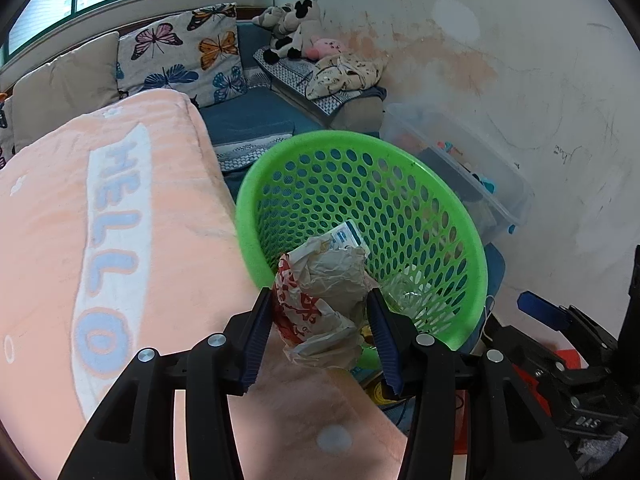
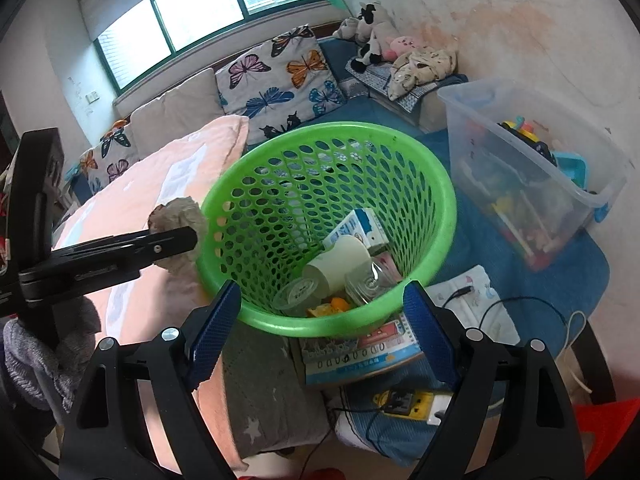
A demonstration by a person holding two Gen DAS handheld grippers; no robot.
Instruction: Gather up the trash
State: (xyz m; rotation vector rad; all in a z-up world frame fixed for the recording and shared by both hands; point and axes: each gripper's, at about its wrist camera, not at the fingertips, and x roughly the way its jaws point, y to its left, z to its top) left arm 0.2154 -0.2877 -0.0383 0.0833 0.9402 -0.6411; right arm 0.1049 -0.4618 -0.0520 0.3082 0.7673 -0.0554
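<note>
A green perforated trash basket stands beside a pink blanket. My left gripper is shut on a crumpled white and red paper wrapper, held at the basket's near rim; the wrapper also shows in the right wrist view, just left of the basket. My right gripper is open and empty over the basket's near rim. Inside the basket lie a blue and white carton, a paper cup, clear plastic cups and orange peel.
The pink "HELLO" blanket covers the surface at left. A clear storage bin of toys stands right of the basket. A booklet, a power strip and cables lie on the blue mat below. Butterfly cushions and plush toys are behind.
</note>
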